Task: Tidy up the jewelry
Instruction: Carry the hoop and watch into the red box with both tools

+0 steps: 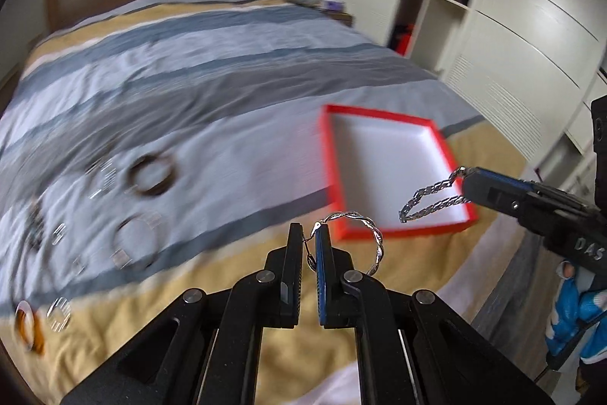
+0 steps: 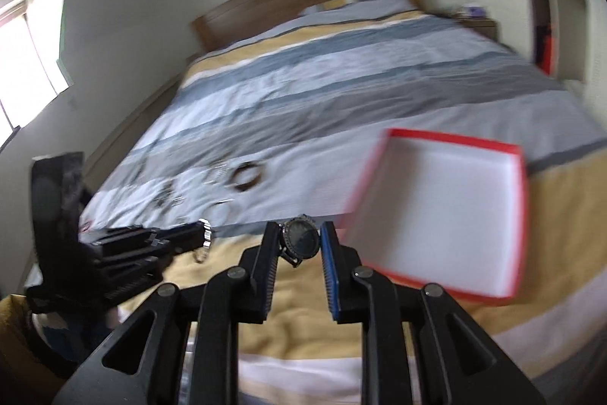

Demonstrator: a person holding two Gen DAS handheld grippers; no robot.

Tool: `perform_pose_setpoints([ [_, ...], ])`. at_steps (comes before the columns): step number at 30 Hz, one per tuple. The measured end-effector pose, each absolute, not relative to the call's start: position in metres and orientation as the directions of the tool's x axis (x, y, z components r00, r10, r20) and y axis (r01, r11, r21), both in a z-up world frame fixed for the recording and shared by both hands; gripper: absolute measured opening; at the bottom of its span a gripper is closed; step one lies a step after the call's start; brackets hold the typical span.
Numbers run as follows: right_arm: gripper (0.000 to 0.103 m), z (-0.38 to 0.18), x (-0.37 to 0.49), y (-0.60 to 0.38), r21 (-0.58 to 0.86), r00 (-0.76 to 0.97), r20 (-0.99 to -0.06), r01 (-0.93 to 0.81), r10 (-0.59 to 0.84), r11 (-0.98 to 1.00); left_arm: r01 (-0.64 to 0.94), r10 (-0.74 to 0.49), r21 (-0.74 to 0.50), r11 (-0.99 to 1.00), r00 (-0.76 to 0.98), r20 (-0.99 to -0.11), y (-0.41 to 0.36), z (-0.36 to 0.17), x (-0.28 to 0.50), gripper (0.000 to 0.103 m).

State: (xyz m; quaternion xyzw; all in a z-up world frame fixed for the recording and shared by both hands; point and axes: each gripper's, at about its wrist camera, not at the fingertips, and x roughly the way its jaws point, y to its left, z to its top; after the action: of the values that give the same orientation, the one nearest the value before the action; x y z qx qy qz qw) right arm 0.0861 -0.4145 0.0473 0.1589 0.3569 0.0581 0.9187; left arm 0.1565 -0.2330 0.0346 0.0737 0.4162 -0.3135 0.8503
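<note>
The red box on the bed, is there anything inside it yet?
No. The red box shows only a bare white bottom in both views. The left tool holds a twisted silver bracelet and the right tool a watch. Its near wall hides nothing much.

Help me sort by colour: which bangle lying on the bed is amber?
The amber bangle, lowest and leftmost on the bed in the left wrist view. The dark bangle and pale bangle lie farther in.
</note>
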Motion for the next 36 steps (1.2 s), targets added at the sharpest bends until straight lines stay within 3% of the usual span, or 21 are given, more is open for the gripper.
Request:
perform_pose_setpoints([
  [6,0.020,0.003,0.100,-0.479,0.287,0.691,-0.714,0.138,0.115,0.948,0.658,-0.479,-0.126,0.742,0.390,-0.786,-0.330,0.005,0.184,0.006],
  [13,0.021,-0.055,0.116,-0.501,0.261,0.609,-0.786,0.172,0.106,0.950,0.657,-0.383,-0.075,0.750,0.340,-0.859,-0.375,-0.060,0.204,0.006],
  [17,0.021,-0.072,0.117,-0.499,0.249,0.581,-0.807,0.164,0.111,0.955,0.643,-0.364,-0.076,0.762,0.328,-0.872,-0.368,-0.083,0.210,0.006],
  [30,0.022,-0.080,0.120,-0.496,0.199,0.567,-0.818,0.126,0.094,0.972,0.491,-0.214,-0.002,0.871,0.377,-0.901,-0.350,-0.089,0.194,0.008],
  [36,0.022,-0.079,0.121,-0.499,0.206,0.566,-0.817,0.118,0.105,0.971,0.406,-0.213,-0.063,0.912,0.336,-0.917,-0.331,-0.088,0.183,0.008],
])
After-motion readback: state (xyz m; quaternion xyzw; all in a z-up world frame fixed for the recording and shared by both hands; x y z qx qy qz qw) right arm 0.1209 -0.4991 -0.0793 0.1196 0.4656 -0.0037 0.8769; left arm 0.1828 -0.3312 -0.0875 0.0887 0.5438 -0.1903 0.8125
